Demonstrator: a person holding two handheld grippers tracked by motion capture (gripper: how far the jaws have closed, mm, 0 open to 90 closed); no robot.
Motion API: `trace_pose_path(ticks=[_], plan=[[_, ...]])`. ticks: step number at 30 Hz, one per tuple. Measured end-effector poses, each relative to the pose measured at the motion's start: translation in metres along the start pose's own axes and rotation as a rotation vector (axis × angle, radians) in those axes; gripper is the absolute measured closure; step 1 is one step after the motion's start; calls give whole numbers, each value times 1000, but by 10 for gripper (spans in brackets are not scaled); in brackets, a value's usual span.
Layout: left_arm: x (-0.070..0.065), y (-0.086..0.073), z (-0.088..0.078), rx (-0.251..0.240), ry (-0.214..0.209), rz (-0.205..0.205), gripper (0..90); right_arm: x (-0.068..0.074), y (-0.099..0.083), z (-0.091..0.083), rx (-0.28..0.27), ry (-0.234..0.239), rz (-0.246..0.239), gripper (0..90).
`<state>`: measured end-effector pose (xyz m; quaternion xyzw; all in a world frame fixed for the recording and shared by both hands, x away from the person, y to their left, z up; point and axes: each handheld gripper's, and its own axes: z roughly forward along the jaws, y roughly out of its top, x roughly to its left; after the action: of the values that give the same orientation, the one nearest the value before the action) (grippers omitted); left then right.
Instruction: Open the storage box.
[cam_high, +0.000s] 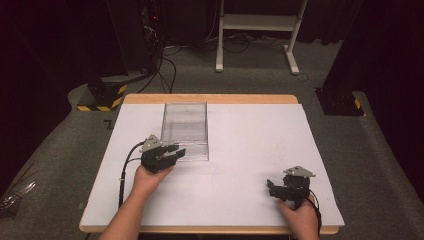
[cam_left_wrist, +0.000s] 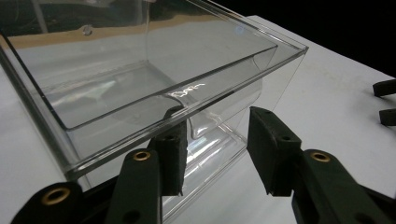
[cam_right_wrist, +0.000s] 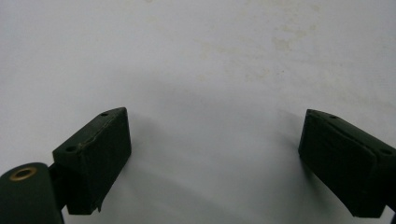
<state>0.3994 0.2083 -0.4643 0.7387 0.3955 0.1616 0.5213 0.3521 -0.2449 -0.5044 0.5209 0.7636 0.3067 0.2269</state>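
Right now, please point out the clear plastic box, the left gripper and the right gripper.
clear plastic box (cam_high: 184, 122): high view, on its far inner floor.
left gripper (cam_left_wrist: 215, 140): left gripper view, midway between its jaws, at the box's front wall.
right gripper (cam_right_wrist: 212, 154): right gripper view, midway between its jaws, over the white tabletop.

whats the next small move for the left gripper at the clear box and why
Probably close the left gripper a little more. One of its jaws sits inside the near wall of the clear box, the other outside with a gap left, so nothing is pinched yet. The right gripper hangs open over the bare table, away from the box.
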Motion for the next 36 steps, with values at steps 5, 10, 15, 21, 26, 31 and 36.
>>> trace_pose_path(ticks=[5,10,15,21,26,31,36], plan=[[4,-2,0,-20,-7,-5,644,0,0,0,-1,-1,-2,94],[7,-5,0,-43,-26,-10,705,0,0,0,-1,-2,-3,95],[10,-10,-1,-69,-43,-2,730,0,0,0,-1,-2,-3,96],[10,-13,-3,-82,-48,14,763,0,0,0,-1,-4,-4,96],[12,-14,-5,-88,-50,26,788,0,0,0,-2,-4,-4,97],[13,-16,-7,-93,-55,34,806,1,0,0,-2,-4,-4,97],[14,-17,-8,-99,-65,32,818,0,0,0,-3,-5,-6,97]])
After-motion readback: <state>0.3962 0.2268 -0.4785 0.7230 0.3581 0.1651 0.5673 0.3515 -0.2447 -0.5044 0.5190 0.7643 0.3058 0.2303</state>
